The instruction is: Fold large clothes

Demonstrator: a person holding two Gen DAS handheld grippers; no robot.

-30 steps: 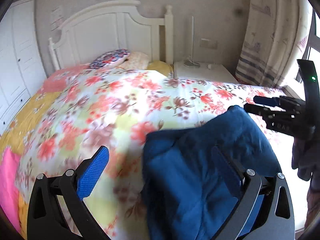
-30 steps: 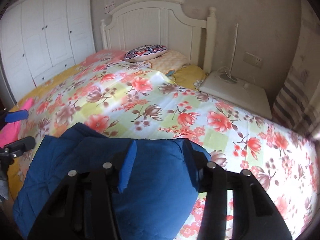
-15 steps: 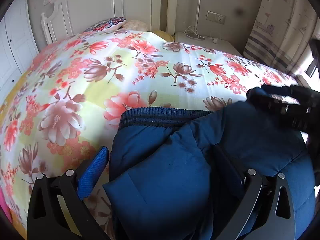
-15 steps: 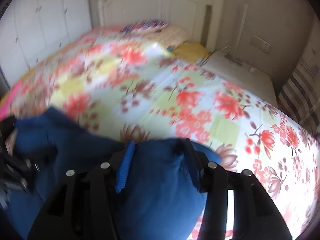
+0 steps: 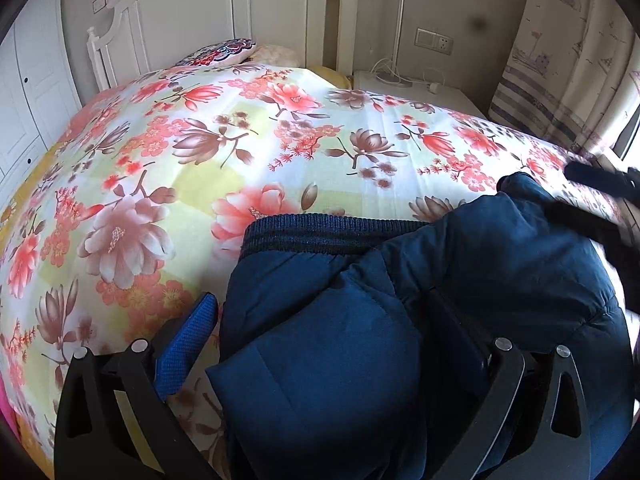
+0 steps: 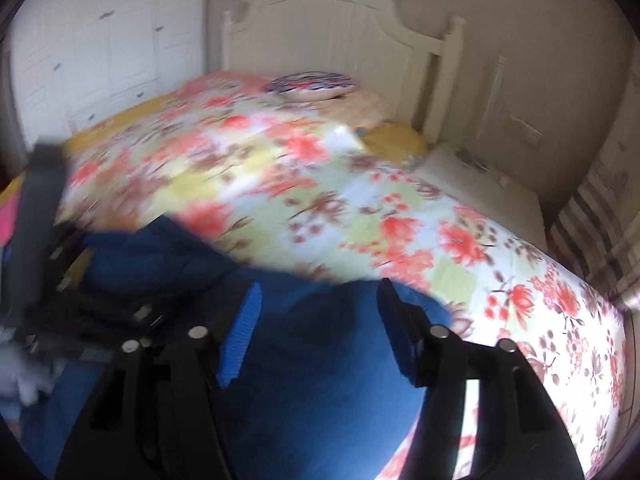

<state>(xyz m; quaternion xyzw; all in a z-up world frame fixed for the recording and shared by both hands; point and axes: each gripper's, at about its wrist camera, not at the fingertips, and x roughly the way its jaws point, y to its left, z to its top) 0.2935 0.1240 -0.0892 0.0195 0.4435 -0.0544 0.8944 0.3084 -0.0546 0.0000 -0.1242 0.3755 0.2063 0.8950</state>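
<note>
A dark blue padded jacket lies folded on the floral bed cover, its ribbed hem facing the headboard. My left gripper is open wide above the jacket's near left part, one blue pad beside the fabric. My right gripper is open over the jacket's right end; this view is blurred. The right gripper also shows at the right edge of the left wrist view. The left gripper shows at the left of the right wrist view.
A white headboard and a patterned cushion are at the far end. A white bedside table and a curtain stand to the right. A white wardrobe is on the left.
Both grippers moved forward and lower over the jacket. The jacket's ribbed hem came into view. The right wrist view became blurred as that gripper swung. Both stayed open.
</note>
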